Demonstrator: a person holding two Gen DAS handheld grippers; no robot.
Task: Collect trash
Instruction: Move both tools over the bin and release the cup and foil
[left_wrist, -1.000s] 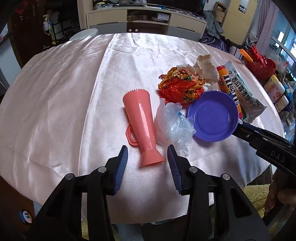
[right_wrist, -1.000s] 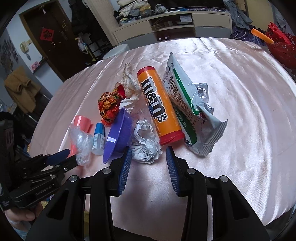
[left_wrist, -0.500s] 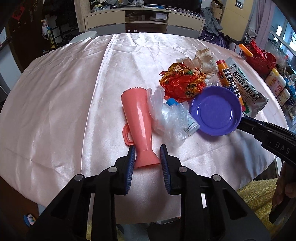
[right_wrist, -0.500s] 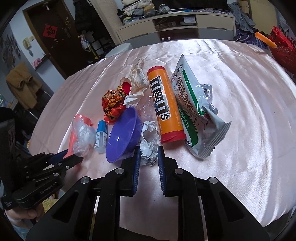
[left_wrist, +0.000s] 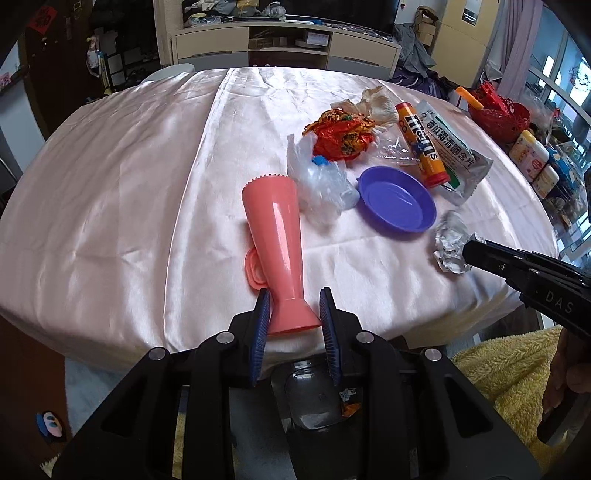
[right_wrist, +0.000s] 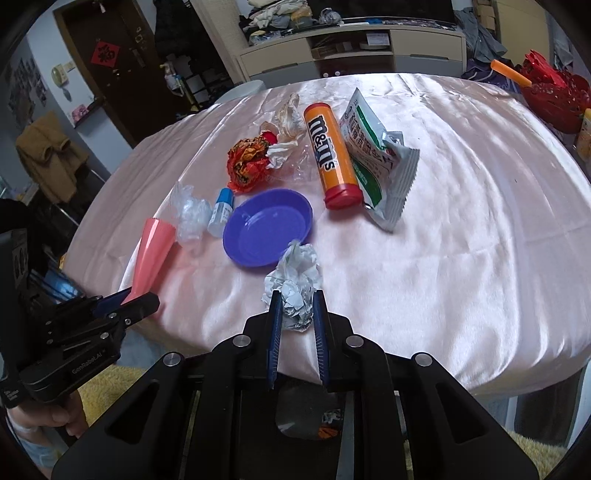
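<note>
My left gripper (left_wrist: 294, 301) is shut on the base of a pink plastic cup (left_wrist: 277, 236) that lies on its side near the table's front edge; it also shows in the right wrist view (right_wrist: 153, 251). My right gripper (right_wrist: 297, 306) is shut on a crumpled silver foil ball (right_wrist: 295, 284), seen from the left wrist view (left_wrist: 450, 245) at the right gripper's tip. A crumpled clear plastic bag (left_wrist: 321, 184), a red-orange wrapper (left_wrist: 341, 134) and crumpled tissue (left_wrist: 375, 105) lie farther back.
A purple dish (left_wrist: 397, 201), an orange M&M's tube (left_wrist: 421, 146), a white-green snack packet (left_wrist: 456, 155) and a small blue-capped bottle (right_wrist: 221, 212) lie on the pink satin tablecloth (left_wrist: 147, 166). A red basket (left_wrist: 496, 114) and bottles stand off the right edge.
Both grippers closed: the left on the pink cup's base, the right on the foil ball. The foil ball has been pulled back from beside the purple dish toward the table's front edge.
</note>
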